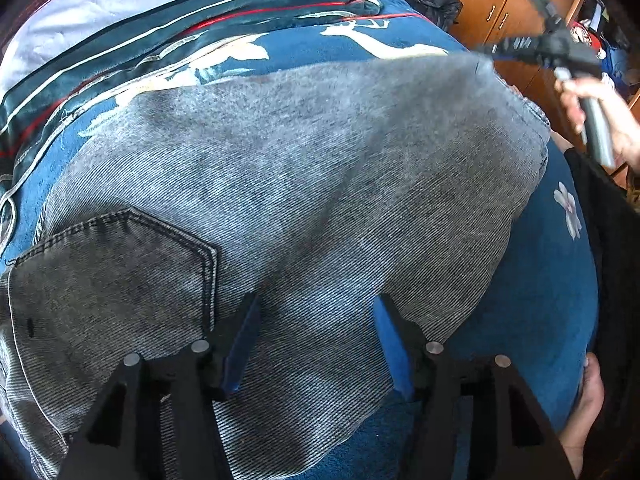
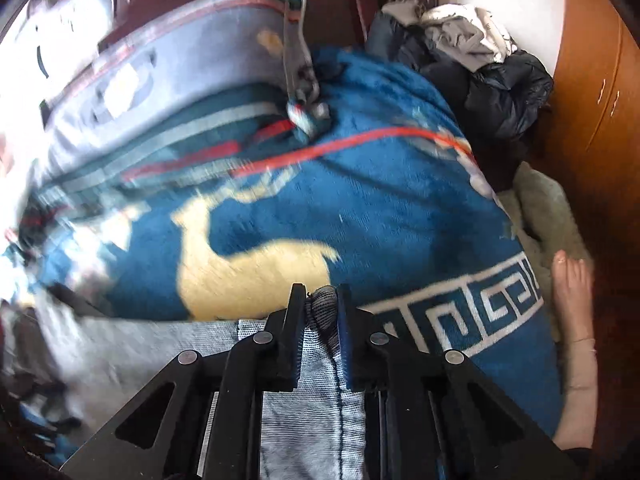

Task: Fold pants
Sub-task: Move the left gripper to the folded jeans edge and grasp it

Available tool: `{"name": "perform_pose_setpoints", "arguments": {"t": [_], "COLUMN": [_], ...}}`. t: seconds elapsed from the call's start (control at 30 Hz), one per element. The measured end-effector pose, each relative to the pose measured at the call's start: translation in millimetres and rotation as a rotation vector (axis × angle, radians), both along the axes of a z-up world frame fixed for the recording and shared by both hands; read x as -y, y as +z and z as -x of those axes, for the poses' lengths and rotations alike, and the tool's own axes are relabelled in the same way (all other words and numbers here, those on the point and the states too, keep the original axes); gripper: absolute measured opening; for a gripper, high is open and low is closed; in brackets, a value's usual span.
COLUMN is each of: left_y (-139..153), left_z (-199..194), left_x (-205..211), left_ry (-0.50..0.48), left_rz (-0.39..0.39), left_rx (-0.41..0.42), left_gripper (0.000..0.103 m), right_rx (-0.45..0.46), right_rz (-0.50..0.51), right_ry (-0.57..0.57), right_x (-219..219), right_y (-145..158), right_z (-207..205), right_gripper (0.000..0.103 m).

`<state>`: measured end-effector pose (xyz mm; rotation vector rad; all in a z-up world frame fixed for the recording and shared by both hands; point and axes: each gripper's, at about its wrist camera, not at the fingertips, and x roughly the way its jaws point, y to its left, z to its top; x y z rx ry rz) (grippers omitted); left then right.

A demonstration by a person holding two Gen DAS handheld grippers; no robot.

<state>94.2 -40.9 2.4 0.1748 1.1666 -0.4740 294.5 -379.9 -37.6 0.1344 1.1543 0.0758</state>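
Observation:
Grey denim pants (image 1: 288, 184) lie spread on a blue blanket (image 1: 532, 320) in the left wrist view, a back pocket (image 1: 112, 276) at lower left. My left gripper (image 1: 316, 312) is open just above the denim near its lower edge, holding nothing. My right gripper (image 2: 320, 300) is shut on a bunched edge of the pants (image 2: 322, 308), with pale denim (image 2: 312, 412) hanging below it. The right gripper also shows in the left wrist view (image 1: 496, 50) at the far end of the pants, lifting that end.
The blue blanket (image 2: 380, 208) with a cream deer covers the bed. A striped quilt (image 1: 160, 40) lies behind. A clothes pile (image 2: 472, 64) sits at the bed's far corner. Wooden cabinets (image 2: 596, 92) stand on the right. A bare foot (image 2: 572, 312) is beside the bed.

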Motion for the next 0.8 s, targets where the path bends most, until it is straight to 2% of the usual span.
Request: {"name": "perform_pose_setpoints", "arguments": {"t": [0.1,0.13,0.17,0.2,0.27,0.3,0.4,0.47,0.53,0.6,0.63,0.67,0.73,0.8], "left_y": [4.4,8.9,15.7,23.4,38.5,44.3,51.6,48.1,34.8,20.8,19.2,20.9,27.4,38.1], "left_z": [0.7,2.2,4.5,6.7,9.8,10.2,2.6,2.1,3.3,6.7,9.9,13.7,18.6,24.7], "left_x": [-1.3,-3.6,-7.8,-14.2,-29.8,-39.0,-71.5,-93.9,-117.1,-133.9,-139.5,-143.9,-145.5,-150.0], "left_ry": [0.010,0.016,0.028,0.042,0.081,0.110,0.194,0.263,0.308,0.324,0.330,0.347,0.366,0.373], "left_rz": [0.009,0.022,0.038,0.057,0.091,0.091,0.045,-0.044,-0.106,-0.162,-0.133,-0.108,-0.097,-0.048], "left_rx": [-0.001,0.003,0.019,0.041,0.084,0.105,0.131,0.118,0.073,0.041,0.042,0.050,0.057,0.068], "left_gripper": [0.061,0.061,0.061,0.061,0.061,0.061,0.061,0.061,0.059,0.055,0.055,0.055,0.054,0.054], "right_rx": [-0.051,-0.048,-0.037,-0.016,0.021,0.035,0.027,0.018,-0.018,-0.115,-0.166,-0.168,-0.165,-0.159], "right_rz": [0.035,0.035,0.030,0.007,-0.041,-0.063,-0.099,-0.117,-0.109,-0.074,-0.071,-0.077,-0.048,-0.036], "right_ry": [0.008,0.003,-0.018,-0.041,-0.068,-0.073,-0.028,0.012,0.053,0.063,0.050,0.045,0.044,0.031], "right_x": [-3.8,-2.4,1.2,6.2,12.4,13.6,2.2,-10.1,-22.5,-31.4,-30.9,-30.5,-35.1,-42.3], "right_y": [-25.9,-26.7,-22.3,-14.0,4.1,14.0,27.7,28.9,20.3,-6.8,-21.6,-27.5,-23.2,-8.6], "right_z": [-0.9,0.0,2.8,5.6,14.3,22.3,48.8,69.1,83.0,93.5,96.0,96.6,95.1,92.4], "right_gripper": [0.018,0.027,0.036,0.040,0.058,0.060,0.060,0.060,0.060,0.060,0.059,0.059,0.060,0.060]}}
